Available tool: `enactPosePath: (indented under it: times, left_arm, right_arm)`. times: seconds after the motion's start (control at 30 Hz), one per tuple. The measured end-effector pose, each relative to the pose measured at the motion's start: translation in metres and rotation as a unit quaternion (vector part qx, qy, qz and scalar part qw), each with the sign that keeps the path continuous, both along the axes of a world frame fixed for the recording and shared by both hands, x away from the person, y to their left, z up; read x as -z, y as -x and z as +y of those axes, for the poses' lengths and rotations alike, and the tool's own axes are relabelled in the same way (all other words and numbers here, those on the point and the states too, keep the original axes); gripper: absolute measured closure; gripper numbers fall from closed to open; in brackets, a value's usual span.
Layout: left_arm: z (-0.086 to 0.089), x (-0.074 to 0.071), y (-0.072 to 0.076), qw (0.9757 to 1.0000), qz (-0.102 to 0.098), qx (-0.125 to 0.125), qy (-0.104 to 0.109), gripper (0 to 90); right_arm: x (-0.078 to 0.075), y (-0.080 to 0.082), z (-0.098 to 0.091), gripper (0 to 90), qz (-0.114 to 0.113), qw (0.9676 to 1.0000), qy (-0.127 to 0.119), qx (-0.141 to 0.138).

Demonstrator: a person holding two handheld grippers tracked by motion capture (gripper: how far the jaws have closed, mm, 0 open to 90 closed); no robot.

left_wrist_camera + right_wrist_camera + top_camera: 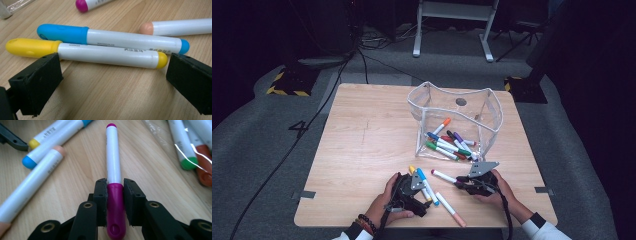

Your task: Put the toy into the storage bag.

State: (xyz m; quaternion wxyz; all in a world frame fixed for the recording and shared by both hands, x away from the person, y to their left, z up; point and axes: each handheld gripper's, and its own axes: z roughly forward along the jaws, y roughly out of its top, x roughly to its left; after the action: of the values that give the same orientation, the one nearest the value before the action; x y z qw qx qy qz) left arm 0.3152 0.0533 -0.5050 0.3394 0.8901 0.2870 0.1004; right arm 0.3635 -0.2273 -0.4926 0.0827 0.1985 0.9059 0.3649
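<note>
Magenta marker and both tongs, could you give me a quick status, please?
Right tongs shut on magenta marker. Left tongs open at yellow marker. Nothing blocking clear pouch.

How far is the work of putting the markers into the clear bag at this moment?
Done: several markers already lie in the clear bag. In hand: the right gripper is shut on the magenta marker, which is on the table. Left: the yellow marker, blue marker and peach marker between the open left gripper jaws.
</note>
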Motion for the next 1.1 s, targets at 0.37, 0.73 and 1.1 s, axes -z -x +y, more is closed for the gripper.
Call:
enactPosePath:
  times: [0.37,0.73,1.1]
  left_arm:
    - [0.0,0.0,0.0,1.0,0.0,0.0,0.0,0.5]
    - [0.0,0.0,0.0,1.0,0.0,0.0,0.0,0.4]
    - [0.0,0.0,0.0,1.0,0.0,0.0,0.0,0.5]
  right_arm:
    - [-0.016,0.0,-0.024,74.5,-0.01,0.9998,-0.016,-0.007]
    - [-0.073,0.006,-0.034,74.5,-0.066,0.9964,-0.046,-0.027]
    - [-0.145,0.003,-0.037,74.5,-0.13,0.9888,-0.064,-0.034]
